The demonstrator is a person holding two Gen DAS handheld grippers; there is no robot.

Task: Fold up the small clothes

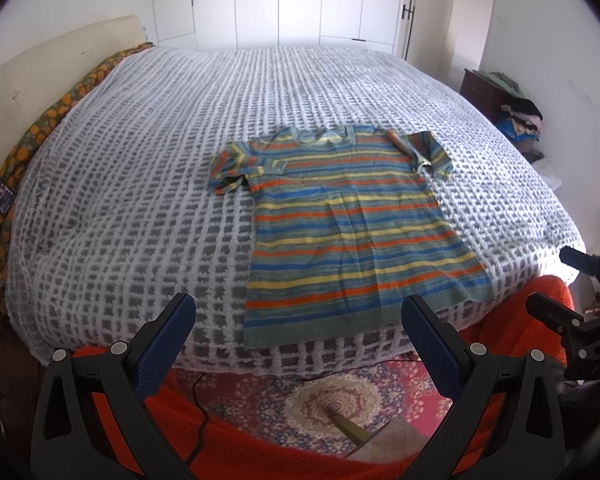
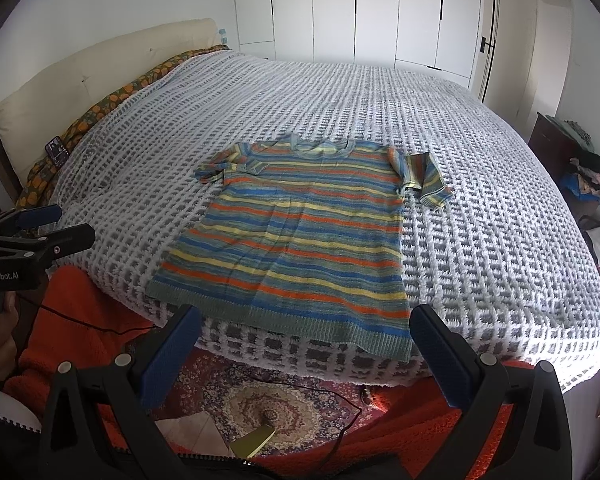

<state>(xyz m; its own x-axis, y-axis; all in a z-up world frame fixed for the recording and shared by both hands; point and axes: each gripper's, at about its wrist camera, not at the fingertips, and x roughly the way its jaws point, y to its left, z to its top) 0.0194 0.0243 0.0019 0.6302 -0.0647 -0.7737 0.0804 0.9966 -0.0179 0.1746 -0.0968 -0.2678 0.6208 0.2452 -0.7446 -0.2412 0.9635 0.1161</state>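
Note:
A small striped knit T-shirt [image 1: 348, 232] in blue, orange, yellow and green lies flat on the bed, neck away from me, hem at the near edge. It also shows in the right wrist view [image 2: 300, 236]. Both short sleeves are crumpled, the right one [image 2: 428, 178] folded over. My left gripper [image 1: 298, 312] is open and empty, held off the bed's near edge below the hem. My right gripper [image 2: 306, 322] is open and empty, also just short of the hem. The right gripper also shows at the right edge of the left wrist view [image 1: 580, 300].
The bed has a white and grey knit bedspread [image 1: 140, 160] and a cream headboard [image 1: 40, 64] at left with a phone [image 2: 56, 150] beside it. A patterned rug [image 1: 320, 408], a cable and a yellow-green notebook [image 2: 256, 440] lie on the floor. A clothes pile [image 2: 584, 176] sits far right.

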